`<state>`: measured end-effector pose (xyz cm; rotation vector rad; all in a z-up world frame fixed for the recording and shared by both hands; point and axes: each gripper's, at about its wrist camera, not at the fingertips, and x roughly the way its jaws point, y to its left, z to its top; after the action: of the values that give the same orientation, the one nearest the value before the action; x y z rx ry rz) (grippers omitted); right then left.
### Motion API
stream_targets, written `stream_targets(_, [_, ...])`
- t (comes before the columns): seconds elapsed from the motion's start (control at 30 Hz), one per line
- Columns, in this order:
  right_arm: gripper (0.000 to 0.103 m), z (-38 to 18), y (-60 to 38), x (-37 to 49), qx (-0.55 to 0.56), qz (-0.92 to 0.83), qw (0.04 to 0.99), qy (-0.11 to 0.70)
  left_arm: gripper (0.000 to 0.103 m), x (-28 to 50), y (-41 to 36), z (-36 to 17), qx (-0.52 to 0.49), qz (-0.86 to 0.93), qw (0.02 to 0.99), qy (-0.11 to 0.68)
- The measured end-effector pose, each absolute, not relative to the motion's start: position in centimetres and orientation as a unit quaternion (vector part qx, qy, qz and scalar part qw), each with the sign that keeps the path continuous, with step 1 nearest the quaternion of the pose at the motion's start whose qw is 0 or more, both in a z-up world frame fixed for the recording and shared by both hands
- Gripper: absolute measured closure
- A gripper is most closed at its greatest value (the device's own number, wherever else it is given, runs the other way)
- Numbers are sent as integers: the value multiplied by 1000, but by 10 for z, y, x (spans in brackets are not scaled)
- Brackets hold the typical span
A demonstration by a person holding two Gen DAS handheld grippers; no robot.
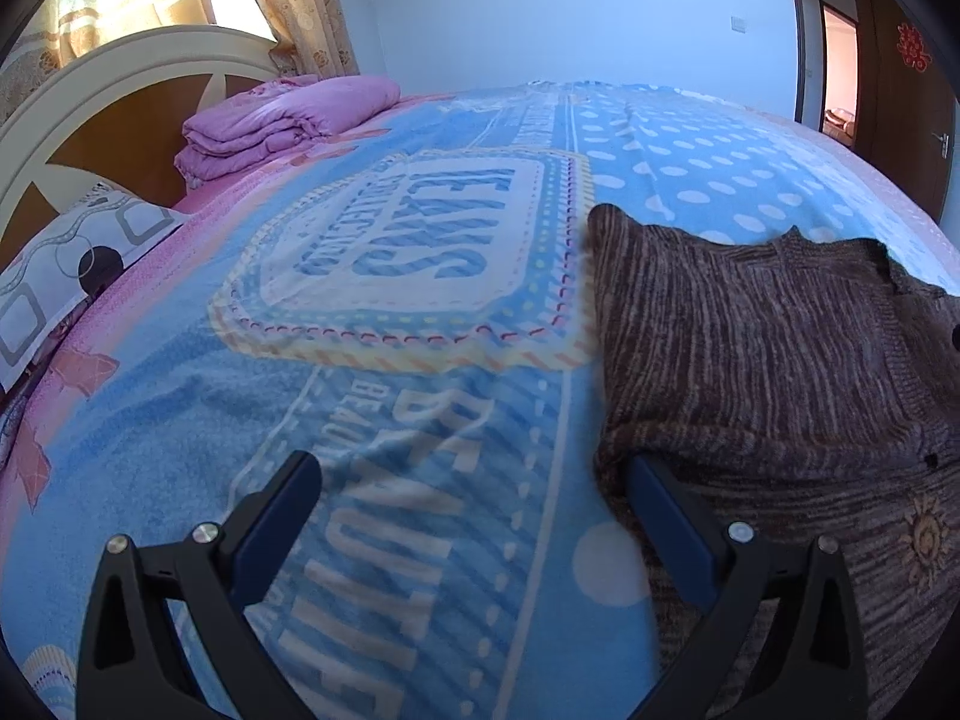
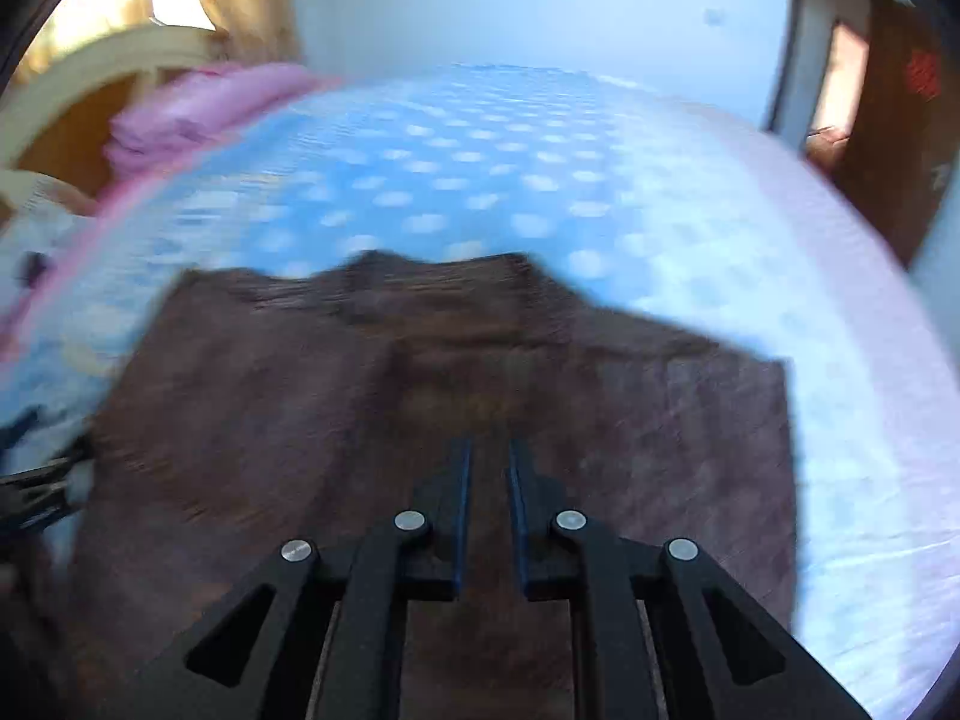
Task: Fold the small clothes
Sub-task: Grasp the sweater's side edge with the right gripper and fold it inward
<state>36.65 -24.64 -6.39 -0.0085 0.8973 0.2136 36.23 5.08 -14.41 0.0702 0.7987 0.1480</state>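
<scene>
A brown striped knitted sweater lies flat on the blue dotted blanket, at the right of the left wrist view. My left gripper is open wide just above the blanket, and its right finger lies against the sweater's left edge. In the blurred right wrist view the sweater fills the lower middle, neckline at the far side. My right gripper hovers over the sweater's middle. A narrow gap shows between its jaws, and I see no fabric pinched there.
A folded pink quilt sits at the bed's far left by the white and wood headboard. A patterned pillow lies at the left edge. A brown door stands beyond the bed at the right.
</scene>
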Motion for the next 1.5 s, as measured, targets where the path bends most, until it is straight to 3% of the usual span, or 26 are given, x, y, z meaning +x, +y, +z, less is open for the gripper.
stream_targets(0.1, [66, -72, -229, 353, 35, 190, 872, 451, 0, 345, 54, -139, 14, 63, 925, 373])
stream_targets(0.23, [65, -94, -205, 357, 30, 199, 862, 465, 0, 334, 62, -134, -12, 85, 931, 354])
stream_targets(0.27, [67, -97, -202, 359, 27, 196, 862, 468, 0, 333, 64, -133, -18, 92, 931, 353])
stream_targets(0.3, [89, -98, -202, 360, 23, 186, 866, 464, 0, 333, 67, -133, -23, 94, 930, 354])
stream_targets(0.33, [96, -97, -205, 361, 27, 185, 868, 460, 0, 333, 71, -133, -33, 97, 928, 359])
stream_targets(0.57, [96, -75, -229, 348, 28, 174, 885, 431, 0, 341, 65, -124, -6, 102, 928, 357])
stream_targets(0.7, [96, -91, -233, 357, 17, 161, 877, 452, 0, 350, 51, -115, -1, 89, 931, 353])
stream_targets(0.73, [94, -95, -235, 358, 17, 155, 878, 453, 0, 352, 45, -112, 8, 86, 933, 350])
stream_targets(0.77, [84, -95, -237, 356, 18, 152, 880, 449, 0, 355, 36, -111, 23, 83, 934, 346])
stream_targets(0.8, [63, -93, -240, 355, 19, 147, 880, 451, 0, 359, 28, -110, 39, 80, 936, 341])
stream_targets(0.87, [43, -81, -246, 350, 23, 134, 892, 432, 0, 366, 15, -113, 71, 73, 933, 345])
stream_targets(1.03, [43, -58, -237, 370, -4, 125, 908, 400, 0, 379, 6, -144, 154, 102, 906, 382])
stream_targets(1.07, [44, -61, -234, 384, -4, 121, 904, 410, 0, 377, 10, -146, 144, 101, 908, 381])
stream_targets(1.13, [57, -78, -231, 412, 6, 117, 889, 442, 0, 375, 12, -144, 139, 102, 909, 379])
stream_targets(1.2, [84, -96, -225, 430, -7, 115, 878, 466, 0, 374, 11, -146, 143, 105, 908, 379])
stream_targets(1.23, [86, -97, -222, 430, -17, 120, 883, 454, 0, 374, 11, -147, 144, 106, 908, 378])
stream_targets(1.3, [103, -89, -218, 424, -65, 79, 902, 420, 0, 374, 12, -147, 140, 105, 908, 380])
stream_targets(1.5, [103, -89, -241, 417, -54, 49, 904, 421, 0, 371, 13, -150, 134, 116, 904, 389])
